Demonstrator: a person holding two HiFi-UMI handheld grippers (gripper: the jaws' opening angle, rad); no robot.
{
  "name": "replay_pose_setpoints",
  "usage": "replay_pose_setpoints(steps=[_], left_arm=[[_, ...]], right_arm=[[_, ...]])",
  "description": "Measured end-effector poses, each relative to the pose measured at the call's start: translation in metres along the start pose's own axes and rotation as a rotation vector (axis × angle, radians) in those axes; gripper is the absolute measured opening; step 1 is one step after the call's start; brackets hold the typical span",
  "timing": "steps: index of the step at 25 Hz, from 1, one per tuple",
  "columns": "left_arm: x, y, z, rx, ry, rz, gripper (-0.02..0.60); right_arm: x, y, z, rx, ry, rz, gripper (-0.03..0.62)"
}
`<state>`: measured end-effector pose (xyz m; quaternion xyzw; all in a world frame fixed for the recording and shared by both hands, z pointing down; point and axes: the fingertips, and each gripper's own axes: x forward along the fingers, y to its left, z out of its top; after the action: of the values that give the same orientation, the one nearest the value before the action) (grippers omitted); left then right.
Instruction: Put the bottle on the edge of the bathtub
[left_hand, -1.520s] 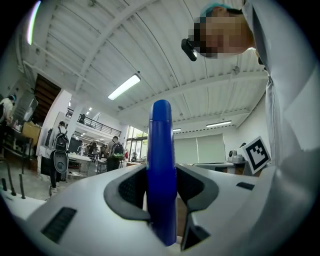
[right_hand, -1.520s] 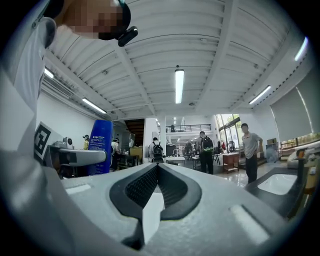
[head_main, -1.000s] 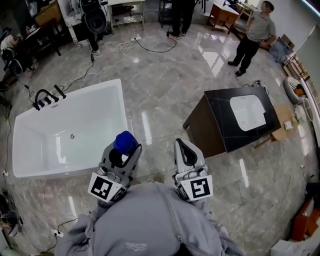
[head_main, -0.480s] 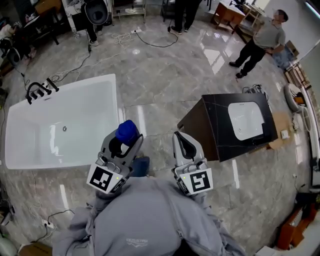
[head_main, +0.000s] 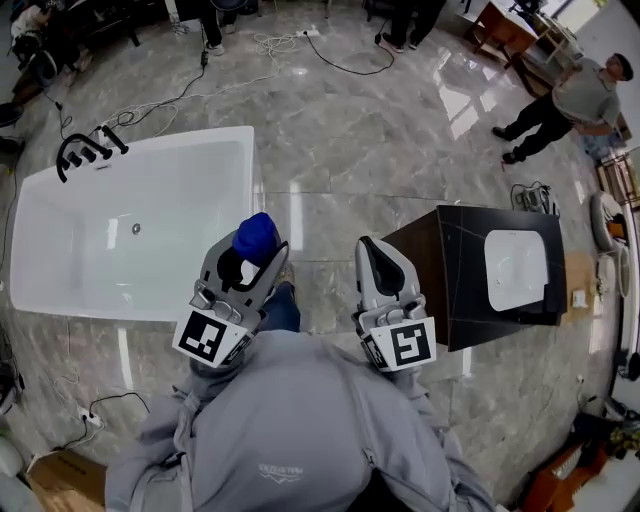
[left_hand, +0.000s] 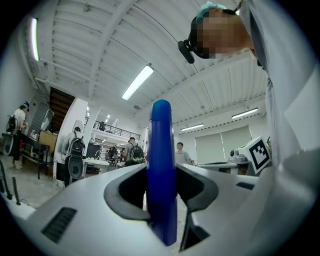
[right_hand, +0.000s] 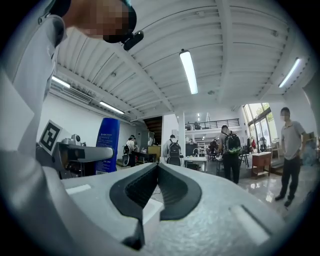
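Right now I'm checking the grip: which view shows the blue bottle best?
Left gripper view: the blue bottle stands upright, clamped in the left gripper. Head view shows only its rounded top. Right gripper view has a blue shape beside that gripper, possibly the bottle.

Person wears a grey sweatshirt (head_main: 290, 430) with a small pale logo (head_main: 280, 469), and blue jeans (head_main: 282, 308). The left gripper (head_main: 250, 262) and right gripper (head_main: 373, 252) have pale grey shells, black pads, and each a cube (head_main: 213, 337) with black-and-white square markers.

Bright ceiling tubes (right_hand: 188, 71), floor (head_main: 340, 140) glare, fisheye warp.
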<state>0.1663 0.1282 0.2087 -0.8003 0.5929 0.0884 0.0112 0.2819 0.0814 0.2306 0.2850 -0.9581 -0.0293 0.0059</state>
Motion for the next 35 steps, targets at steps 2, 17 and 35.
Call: replay_pose_setpoints(steps=[2, 17, 35], left_arm=[[0.014, 0.019, -0.002, 0.008, -0.001, 0.015, 0.152], [0.102, 0.121, -0.036, -0.009, 0.102, 0.07, 0.152], [0.164, 0.204, -0.035, 0.065, 0.071, 0.22, 0.152]], right_arm=[[0.024, -0.009, -0.003, -0.005, 0.001, 0.019, 0.003], [0.17, -0.077, -0.028, 0.008, 0.043, 0.09, 0.003], [0.293, -0.098, -0.032, 0.033, -0.016, 0.305, 0.003]])
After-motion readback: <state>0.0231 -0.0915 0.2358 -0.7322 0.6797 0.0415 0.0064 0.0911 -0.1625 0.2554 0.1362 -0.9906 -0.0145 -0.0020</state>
